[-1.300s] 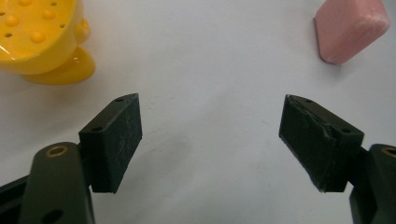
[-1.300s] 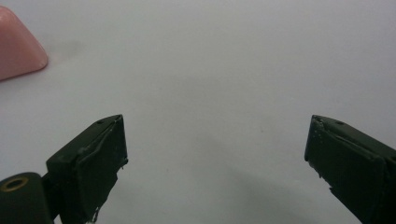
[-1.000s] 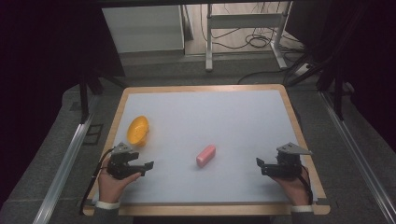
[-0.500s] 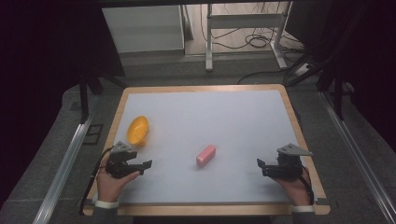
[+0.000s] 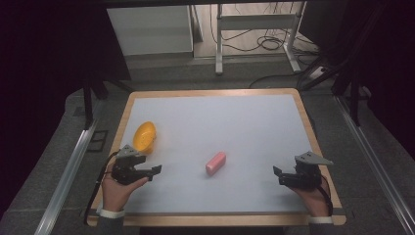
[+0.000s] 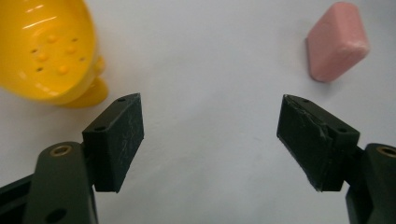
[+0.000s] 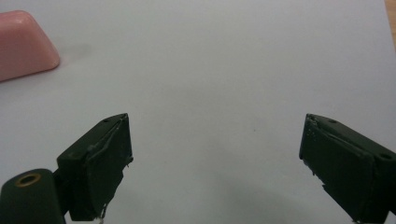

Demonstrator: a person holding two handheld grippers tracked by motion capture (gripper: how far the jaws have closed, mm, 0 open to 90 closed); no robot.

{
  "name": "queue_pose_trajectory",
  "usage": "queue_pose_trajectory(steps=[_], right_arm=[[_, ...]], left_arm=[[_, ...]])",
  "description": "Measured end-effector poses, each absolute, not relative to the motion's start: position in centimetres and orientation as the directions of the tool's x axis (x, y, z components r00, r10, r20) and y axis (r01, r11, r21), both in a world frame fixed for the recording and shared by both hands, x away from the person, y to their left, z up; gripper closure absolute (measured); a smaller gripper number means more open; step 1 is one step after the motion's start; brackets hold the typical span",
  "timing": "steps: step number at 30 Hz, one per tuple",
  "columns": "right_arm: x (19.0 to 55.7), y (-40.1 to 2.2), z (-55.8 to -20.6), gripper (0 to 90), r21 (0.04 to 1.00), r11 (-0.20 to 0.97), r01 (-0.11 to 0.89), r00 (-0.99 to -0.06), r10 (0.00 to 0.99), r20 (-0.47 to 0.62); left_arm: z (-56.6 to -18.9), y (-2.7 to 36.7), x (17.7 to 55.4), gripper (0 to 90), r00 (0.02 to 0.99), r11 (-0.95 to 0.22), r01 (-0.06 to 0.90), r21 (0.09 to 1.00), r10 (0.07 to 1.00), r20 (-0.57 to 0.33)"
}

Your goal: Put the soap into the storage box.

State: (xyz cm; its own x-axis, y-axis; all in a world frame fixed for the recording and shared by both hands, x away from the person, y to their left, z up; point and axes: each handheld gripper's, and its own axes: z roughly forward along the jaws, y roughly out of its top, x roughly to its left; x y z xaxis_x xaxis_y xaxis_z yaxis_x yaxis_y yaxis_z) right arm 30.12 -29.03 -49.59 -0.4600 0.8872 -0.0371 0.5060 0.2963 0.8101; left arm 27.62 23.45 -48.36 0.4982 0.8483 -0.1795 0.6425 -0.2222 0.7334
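Grey floor (image 5: 58,147) all round, dim at the edges. Beyond the white wood-rimmed table (image 5: 210,93): a pale cabinet (image 5: 147,29), a metal stand (image 5: 254,34), tangled cables (image 5: 269,41). Aluminium rails (image 5: 68,171) flanking.

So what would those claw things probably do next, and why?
Probably one gripper moves toward the pink block and closes around it. Both the left gripper and right gripper sit open and empty near the table's front edge, with the block lying free between them. The yellow dish stands just beyond the left gripper, so it may be where the block goes.
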Motion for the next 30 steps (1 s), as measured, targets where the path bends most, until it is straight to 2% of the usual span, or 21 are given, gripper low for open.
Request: queue_pose_trajectory(steps=[20, 30], right_arm=[[29.9, -29.2, -49.7, 9.0, 0.803, 0.304, 0.512, -0.458, 0.888, -0.043], [29.9, -29.4, -49.8, 9.0, 0.802, 0.301, 0.516, -0.450, 0.892, -0.046]], left_arm=[[-46.5, 20.2, 28.4, 23.5, 0.575, -0.318, 0.623, 0.715, 0.805, -0.143], [-46.1, 18.7, 28.9, 23.0, 0.614, -0.354, 0.620, 0.700, 0.775, -0.152]])
